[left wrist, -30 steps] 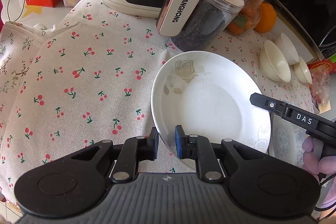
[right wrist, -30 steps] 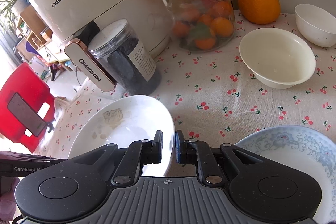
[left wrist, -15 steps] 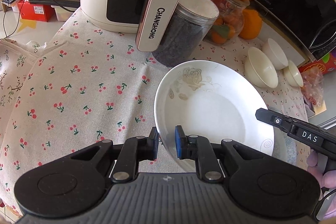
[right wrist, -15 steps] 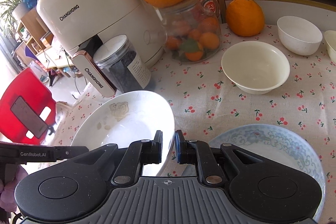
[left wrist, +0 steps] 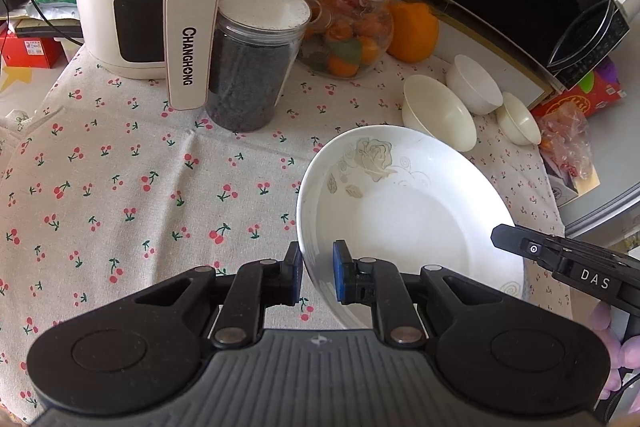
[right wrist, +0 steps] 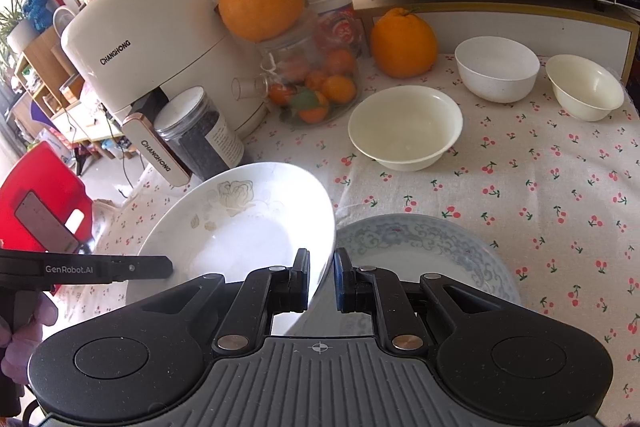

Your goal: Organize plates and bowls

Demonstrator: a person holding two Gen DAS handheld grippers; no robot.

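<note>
The left gripper [left wrist: 316, 277] points steeply downward, its blue-padded fingers [left wrist: 340, 277] clamped nearly together on a rim. The right gripper [right wrist: 322, 281] is angled down likewise, its jaws pinched close on the opposite rim. A hand [left wrist: 618, 347] grips the right gripper's handle.

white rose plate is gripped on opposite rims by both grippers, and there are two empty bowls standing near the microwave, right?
Not quite: there are three empty bowls, not two. The right wrist view shows a wide cream bowl, a white bowl and a small cream bowl. The rest holds: the left gripper and right gripper each clamp a rim of the white rose plate.
</note>
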